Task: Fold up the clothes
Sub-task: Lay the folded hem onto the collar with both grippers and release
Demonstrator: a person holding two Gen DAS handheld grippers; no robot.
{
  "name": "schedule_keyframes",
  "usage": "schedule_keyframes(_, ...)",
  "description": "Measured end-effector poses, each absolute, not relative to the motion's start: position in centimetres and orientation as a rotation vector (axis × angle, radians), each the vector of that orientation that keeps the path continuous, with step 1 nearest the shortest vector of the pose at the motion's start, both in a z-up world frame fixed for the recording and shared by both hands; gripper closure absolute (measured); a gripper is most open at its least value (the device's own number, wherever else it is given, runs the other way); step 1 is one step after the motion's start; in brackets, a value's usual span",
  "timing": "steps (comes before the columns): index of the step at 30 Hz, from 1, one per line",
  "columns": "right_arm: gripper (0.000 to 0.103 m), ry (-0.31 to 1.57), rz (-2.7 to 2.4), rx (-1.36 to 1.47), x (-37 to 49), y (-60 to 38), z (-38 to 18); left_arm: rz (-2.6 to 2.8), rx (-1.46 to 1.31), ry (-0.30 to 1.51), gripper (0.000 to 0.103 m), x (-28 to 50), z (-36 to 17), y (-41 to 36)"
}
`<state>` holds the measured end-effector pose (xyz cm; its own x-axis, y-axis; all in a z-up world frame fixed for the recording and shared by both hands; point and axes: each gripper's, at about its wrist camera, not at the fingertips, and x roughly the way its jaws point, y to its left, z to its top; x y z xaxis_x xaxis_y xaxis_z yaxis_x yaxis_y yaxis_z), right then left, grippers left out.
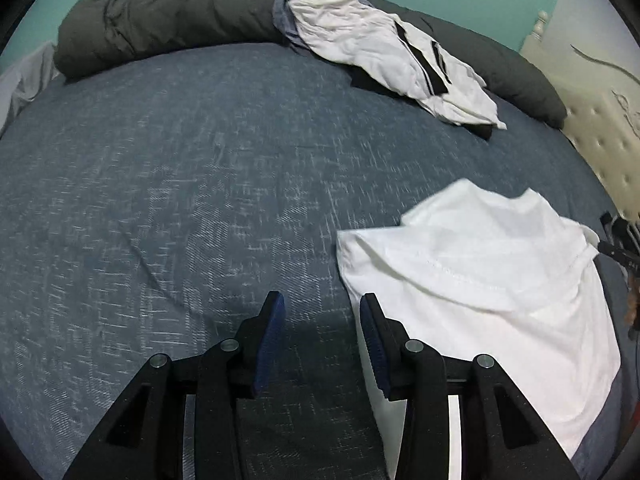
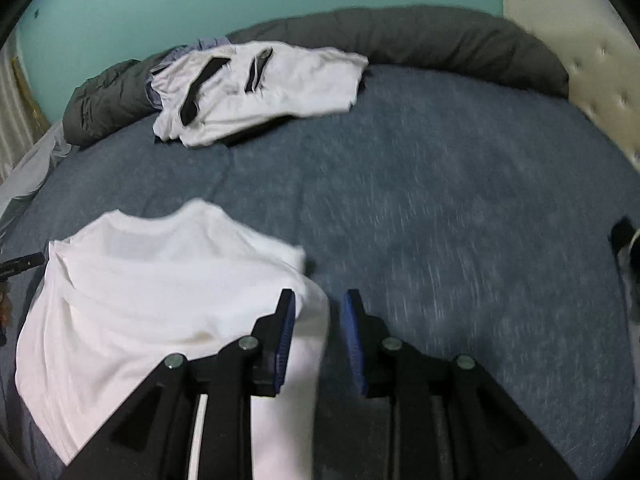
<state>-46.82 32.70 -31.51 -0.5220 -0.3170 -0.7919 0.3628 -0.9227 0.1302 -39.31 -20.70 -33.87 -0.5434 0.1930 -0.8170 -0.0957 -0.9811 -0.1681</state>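
Seen at lower right of the left wrist view: a white T-shirt (image 1: 480, 276), partly folded, soft and limp, one layer lapped over another with a stitched hem showing, spread on the blue-grey heathered bed sheet (image 1: 180, 180). Left gripper (image 1: 322, 312) spread, blue ribbed pads bare, nothing between them, right finger just at the shirt's edge. Right gripper (image 2: 319, 308) likewise parted and pinching nothing, though a white fold of the shirt (image 2: 160, 280) lay in the gap beneath, not pressed. Risk judged from here: with both claws empty, a hasty re-grab might catch only the top layer of thin cotton and drag the fold apart, or snag the sheet along with it. At upper centre-right, a crumpled white garment with black stripes (image 1: 384, 52) waiting on top of other clothes, resting against a rolled dark grey duvet (image 1: 160, 16); cream tufted headboard (image 1: 592, 120) at far right.
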Motion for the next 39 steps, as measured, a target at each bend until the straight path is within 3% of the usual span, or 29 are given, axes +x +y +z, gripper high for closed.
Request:
schedule_keyframes(5, 0.072, 0.068, -2.447, 1.173, -46.1, 33.0, -31.2, 2.605, -1.393, -0.138, 0.056, -39.3, -34.1, -20.9)
schedule_keyframes(7, 0.057, 0.007, -2.45, 1.115, -45.7, 34.1, -30.7, 2.605, -1.38, -0.149, 0.055, -39.6, -34.0, -21.0)
schedule_keyframes(9, 0.053, -0.019, -2.449, 1.099, -45.4, 34.9, -30.6, 2.604, -1.367, -0.166, 0.054, -39.8, -34.0, -21.0)
schedule_keyframes(23, 0.053, 0.141, -2.437, 1.203, -48.0, 30.9, -33.7, 2.6, -1.344, -0.26, 0.047, -42.6, -35.2, -20.0)
schedule_keyframes(24, 0.055, 0.152, -2.44, 1.2, -48.1, 30.6, -33.7, 2.597, -1.336, -0.271, 0.047, -42.7, -35.2, -20.1)
schedule_keyframes(25, 0.067, 0.158, -2.443, 1.192, -48.1, 30.4, -33.7, 2.594, -1.328, -0.281, 0.047, -42.7, -35.3, -20.1)
schedule_keyframes(26, 0.075, 0.164, -2.446, 1.184, -48.1, 30.3, -33.7, 2.588, -1.319, -0.293, 0.051, -42.8, -35.3, -20.1)
schedule_keyframes(28, 0.093, 0.163, -2.449, 1.163, -47.9, 30.2, -33.5, 2.57, -1.306, -0.313, 0.073, -42.8, -35.2, -20.2)
schedule_keyframes(29, 0.097, 0.158, -2.45, 1.15, -47.7, 30.3, -33.4, 2.565, -1.299, -0.318, 0.086, -42.8, -35.2, -20.2)
schedule_keyframes(32, 0.1, 0.147, -2.451, 1.114, -47.4, 30.5, -32.9, 2.571, -1.262, -0.317, 0.098, -42.4, -34.7, -20.3)
schedule_keyframes(39, 0.101, 0.036, -2.498, 1.062, -47.5, 32.6, -30.6, 2.647, -1.152, -0.336, 0.099, -41.4, -31.8, -21.6)
